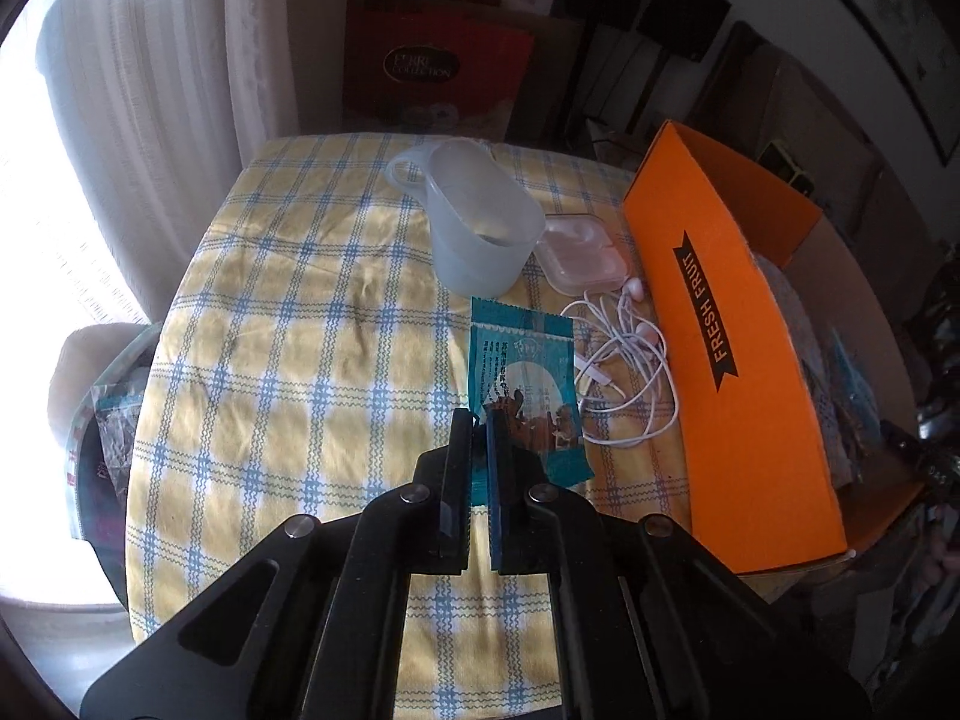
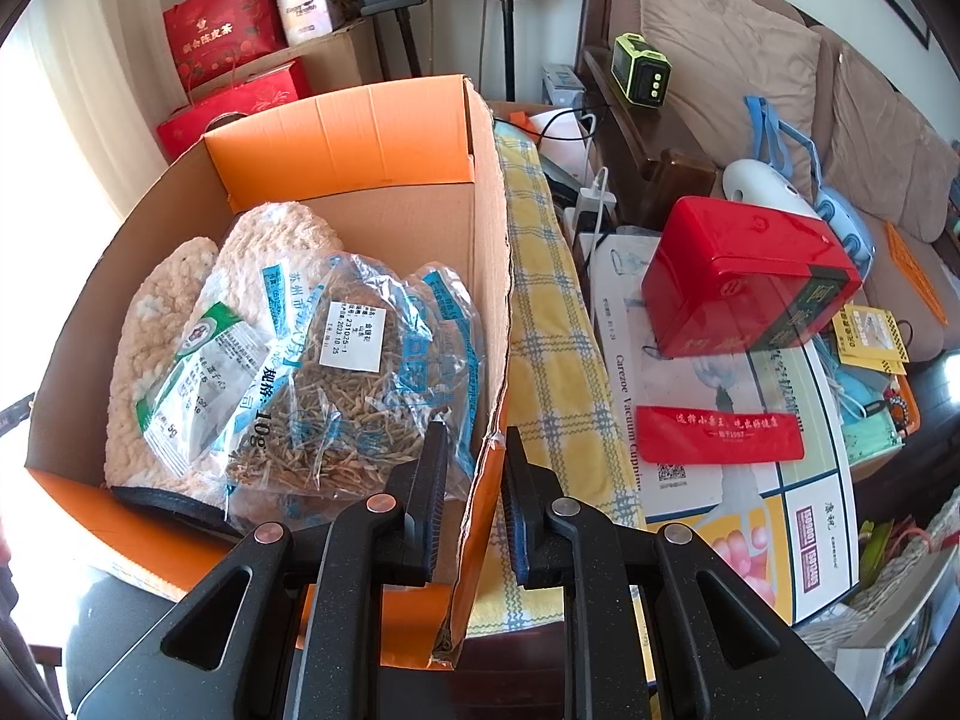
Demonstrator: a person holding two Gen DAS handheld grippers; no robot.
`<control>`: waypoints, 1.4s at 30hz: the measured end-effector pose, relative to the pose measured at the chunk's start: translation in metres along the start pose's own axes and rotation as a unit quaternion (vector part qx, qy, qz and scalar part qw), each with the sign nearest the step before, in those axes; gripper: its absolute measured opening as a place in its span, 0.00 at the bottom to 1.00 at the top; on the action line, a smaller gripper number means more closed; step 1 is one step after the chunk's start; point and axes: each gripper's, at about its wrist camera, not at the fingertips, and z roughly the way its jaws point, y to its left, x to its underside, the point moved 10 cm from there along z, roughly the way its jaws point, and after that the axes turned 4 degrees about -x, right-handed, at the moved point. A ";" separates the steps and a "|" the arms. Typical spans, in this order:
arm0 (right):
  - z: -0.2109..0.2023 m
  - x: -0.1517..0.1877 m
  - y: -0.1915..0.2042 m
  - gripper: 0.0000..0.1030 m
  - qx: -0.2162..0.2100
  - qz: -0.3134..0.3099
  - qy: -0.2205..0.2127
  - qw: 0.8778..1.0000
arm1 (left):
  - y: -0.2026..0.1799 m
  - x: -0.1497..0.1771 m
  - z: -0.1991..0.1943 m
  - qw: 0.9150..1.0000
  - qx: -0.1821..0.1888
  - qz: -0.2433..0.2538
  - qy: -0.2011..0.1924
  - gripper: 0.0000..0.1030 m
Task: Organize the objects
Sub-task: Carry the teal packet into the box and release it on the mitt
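A teal snack packet [image 1: 528, 372] lies on the yellow checked tablecloth [image 1: 288, 330], and my left gripper [image 1: 479, 420] is shut on its near left edge. To the right of it stands the orange "FRESH FRUIT" cardboard box [image 1: 738, 324]. In the right wrist view my right gripper [image 2: 477, 438] straddles the near corner of that box's right wall [image 2: 489, 240], shut on the cardboard. Inside the box lie fluffy cream mitts [image 2: 162, 324], a clear bag of dried herbs [image 2: 348, 396] and a green-and-white sachet [image 2: 192, 372].
A translucent plastic jug [image 1: 480, 222], a clear earphone case [image 1: 582, 258] and tangled white earphones [image 1: 630, 360] lie between the packet and the box. Right of the box sit a red tin [image 2: 750, 288], printed cartons [image 2: 720, 480] and a sofa [image 2: 750, 60].
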 end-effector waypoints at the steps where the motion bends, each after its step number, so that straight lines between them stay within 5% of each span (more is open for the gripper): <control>1: 0.000 0.000 0.000 0.16 0.000 0.000 0.000 1.000 | -0.002 -0.005 -0.007 1.000 0.004 -0.001 -0.008 0.04; 8: 0.000 0.000 -0.001 0.16 0.000 0.000 0.001 1.000 | -0.028 -0.036 -0.048 0.998 0.036 0.009 -0.052 0.04; 18: 0.001 -0.001 -0.001 0.16 0.001 0.000 0.002 1.000 | -0.108 -0.064 -0.063 0.993 0.077 0.069 -0.063 0.04; 29: 0.001 -0.001 -0.001 0.16 0.000 0.001 0.002 1.000 | -0.192 -0.055 -0.018 0.987 0.119 0.103 0.009 0.04; 42: 0.001 -0.001 -0.001 0.16 0.000 0.001 0.002 1.000 | -0.218 -0.049 0.013 0.989 0.091 0.106 0.042 0.05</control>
